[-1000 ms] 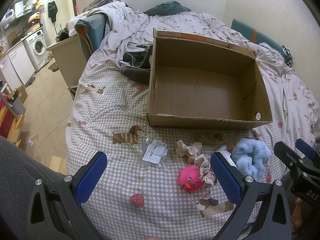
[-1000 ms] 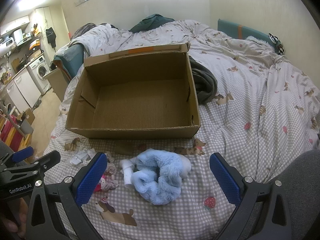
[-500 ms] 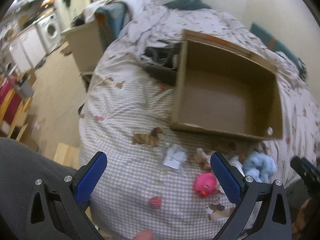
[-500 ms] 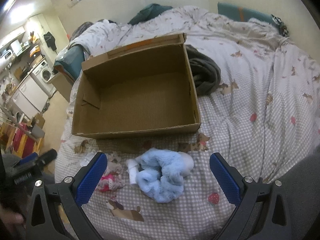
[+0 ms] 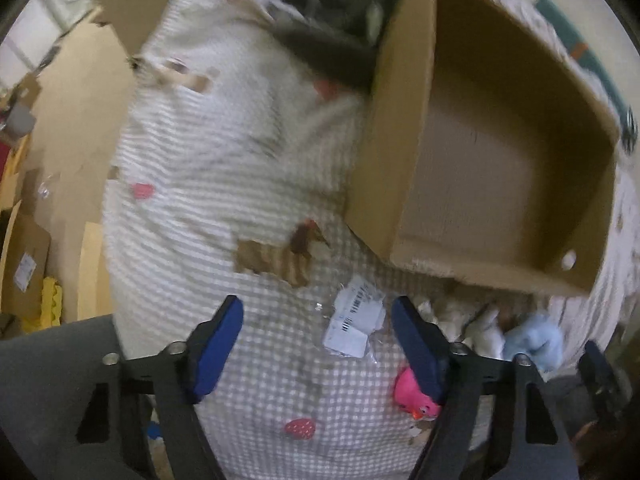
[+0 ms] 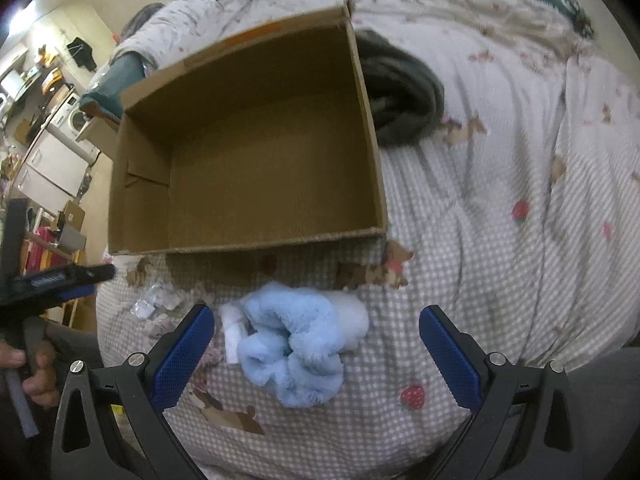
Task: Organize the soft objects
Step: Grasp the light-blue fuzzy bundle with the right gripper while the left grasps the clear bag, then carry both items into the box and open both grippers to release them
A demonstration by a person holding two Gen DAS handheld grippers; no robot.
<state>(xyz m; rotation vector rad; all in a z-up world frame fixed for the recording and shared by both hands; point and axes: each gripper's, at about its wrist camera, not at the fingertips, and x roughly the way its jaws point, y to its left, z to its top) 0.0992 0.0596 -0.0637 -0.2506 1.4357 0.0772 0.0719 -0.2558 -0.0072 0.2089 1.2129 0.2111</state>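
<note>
Left gripper (image 5: 316,344): we see its blue-padded jaws spread apart and holding nothing, poised above the checked bedspread (image 5: 248,392). A clear packet with a white label (image 5: 354,326) lies between the pads, nearer the right one, and we cannot tell whether anything touches it; this view is blurred. The pink rubber duck (image 5: 412,394) sits partly hidden behind the right pad.

Right gripper (image 6: 316,336): we see the jaws wide apart and empty, framing the light blue fluffy item (image 6: 292,354), which lies on the bedspread between the pads without touching either. A small white roll (image 6: 231,334) rests against its left side.

Hand pose: in the right wrist view, fingers of the left hand (image 6: 38,372) wrap the handle of the left gripper at the far left edge, beside the bed.

The open cardboard box (image 6: 356,92) stands on the bed just beyond the soft items, and we see only bare cardboard inside. A dark grey garment (image 6: 404,100) lies against its right wall
</note>
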